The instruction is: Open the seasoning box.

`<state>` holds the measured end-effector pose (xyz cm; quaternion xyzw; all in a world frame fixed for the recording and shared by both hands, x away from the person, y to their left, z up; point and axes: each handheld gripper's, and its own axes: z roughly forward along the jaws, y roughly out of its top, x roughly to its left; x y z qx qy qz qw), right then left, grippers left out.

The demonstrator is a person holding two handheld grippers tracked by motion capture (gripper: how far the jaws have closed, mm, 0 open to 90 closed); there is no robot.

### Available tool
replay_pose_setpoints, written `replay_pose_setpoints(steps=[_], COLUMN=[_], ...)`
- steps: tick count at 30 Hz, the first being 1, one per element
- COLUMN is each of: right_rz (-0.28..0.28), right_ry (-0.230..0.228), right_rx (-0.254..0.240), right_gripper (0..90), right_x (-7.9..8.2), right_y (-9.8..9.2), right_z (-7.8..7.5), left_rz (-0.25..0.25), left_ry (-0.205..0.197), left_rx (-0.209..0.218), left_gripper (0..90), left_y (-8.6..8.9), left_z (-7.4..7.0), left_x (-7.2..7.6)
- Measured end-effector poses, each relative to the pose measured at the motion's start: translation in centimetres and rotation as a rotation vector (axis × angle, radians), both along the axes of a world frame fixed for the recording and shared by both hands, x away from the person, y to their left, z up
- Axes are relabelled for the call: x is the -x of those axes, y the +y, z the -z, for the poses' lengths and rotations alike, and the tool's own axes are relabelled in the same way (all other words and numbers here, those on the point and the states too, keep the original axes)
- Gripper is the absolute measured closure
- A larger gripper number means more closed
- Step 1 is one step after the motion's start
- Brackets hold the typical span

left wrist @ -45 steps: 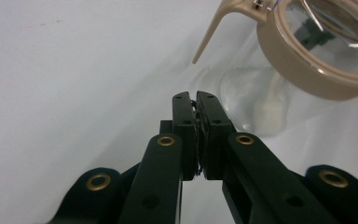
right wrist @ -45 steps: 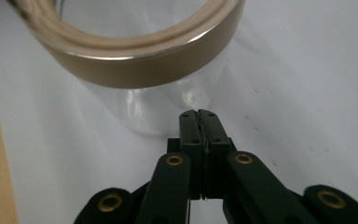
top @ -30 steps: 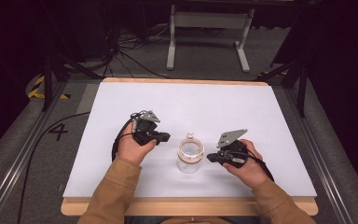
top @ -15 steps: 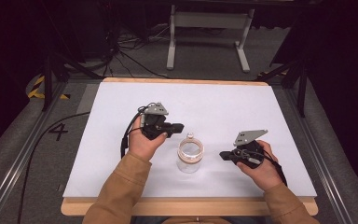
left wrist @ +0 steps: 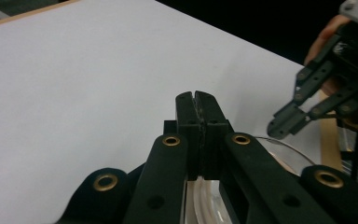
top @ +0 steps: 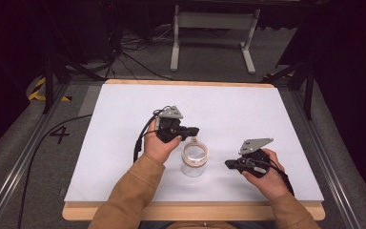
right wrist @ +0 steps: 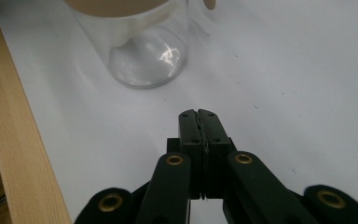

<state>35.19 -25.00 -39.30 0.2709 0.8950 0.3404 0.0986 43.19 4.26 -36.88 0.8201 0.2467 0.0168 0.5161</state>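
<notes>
Jar [top: 194, 159] upright between closed grippers

A jar [top: 194, 159] stands on the surface [top: 124, 119], toward its near edge. The left gripper [top: 193, 129] lies just beyond the jar's far-left side; the right gripper [top: 228, 164] sits to its right, apart.

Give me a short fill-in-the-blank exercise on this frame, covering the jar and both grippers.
1. The clear jar stands upright on the white table, between the two ____.
2. The left gripper has its jaws ____.
3. The right gripper holds ____ between its jaws.
4. Along its near edge, the table has a strip of ____.

Missing words: grippers; shut; nothing; wood
</notes>
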Motion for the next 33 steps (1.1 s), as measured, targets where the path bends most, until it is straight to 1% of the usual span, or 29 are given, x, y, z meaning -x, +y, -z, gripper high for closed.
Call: replay_pose_setpoints(steps=[1, 2, 5, 6, 8, 11, 12, 15, 16, 17, 18, 19, 22, 24, 25, 27, 30, 33], right_rz=[-0.005, -0.002, -0.018, -0.024, -0.035, -0.043, -0.047, -0.057, -0.059, -0.064, -0.067, -0.073, -0.085, -0.088, -0.092, -0.104, -0.117, -0.130], right_ry=[0.000, 0.001, -0.006, -0.008, -0.009, -0.012, -0.014, -0.018, -0.018, -0.019, -0.018, -0.019, -0.030, -0.033, -0.034, -0.036, -0.029, -0.030], right_rx=[-0.001, -0.001, 0.000, -0.001, 0.000, -0.001, 0.000, -0.006, -0.011, -0.015, -0.022, -0.030, -0.039, -0.044, -0.051, -0.064, -0.084, -0.089], right_gripper=[90.0, 90.0, 90.0, 90.0, 90.0, 90.0, 90.0, 90.0, 90.0, 90.0, 90.0, 90.0, 90.0, 90.0, 90.0, 90.0, 90.0, 90.0], right_x=[0.0, 0.1, 0.3, 0.3, 0.4, 0.5, 0.5, 0.6, 0.7, 0.7, 0.8, 0.9, 1.2, 1.3, 1.5, 1.6, 1.8, 2.0], right_y=[0.1, 0.1, 0.5, 0.7, 1.1, 1.4, 1.5, 1.7, 1.8, 1.8, 2.0, 2.1, 2.6, 2.7, 2.9, 3.3, 4.1, 4.7], right_z=[0.0, 0.0, -0.1, -0.1, -0.2, -0.2, -0.2, -0.3, -0.4, -0.5, -0.6, -0.7, -1.1, -1.2, -1.4, -1.6, -2.0, -2.1], left_rz=[-0.001, -0.002, -0.007, -0.013, -0.013, -0.006, -0.008, -0.005, -0.003, 0.001, -0.001, 0.001, 0.003, 0.003, -0.001, 0.002, 0.000, -0.007], left_ry=[0.002, -0.002, -0.001, -0.007, -0.008, -0.009, -0.001, 0.000, 0.008, 0.005, 0.012, 0.011, 0.016, 0.012, 0.018, 0.023, 0.025, 0.024], left_rx=[0.008, 0.004, -0.022, -0.028, -0.035, -0.033, -0.035, -0.032, -0.033, -0.028, -0.028, -0.024, -0.029, -0.021, -0.024, -0.017, -0.014, -0.016], left_gripper=[89.9, 89.9, 89.8, 89.8, 89.8, 89.7, 89.7, 89.6, 89.5, 89.4, 89.4, 89.4, 89.5, 89.5, 89.5, 89.6, 89.8, 89.9], left_y=[-0.1, -0.1, -0.1, -0.1, 0.0, 0.0, 0.0, 0.1, 0.1, 0.2, 0.2, 0.2, 0.2, 0.2, 0.2, 0.2, 0.2, 0.2], left_z=[0.1, 0.1, 0.1, 0.2, 0.2, 0.2, 0.2, 0.2, 0.2, 0.3, 0.3, 0.3, 0.3, 0.3, 0.3, 0.4, 0.4, 0.4], left_x=[0.0, 0.0, 0.0, 0.0, 0.1, 0.0, 0.1, 0.0, 0.0, -0.1, -0.1, -0.1, -0.1, -0.2, -0.2, -0.2, -0.2, -0.2])
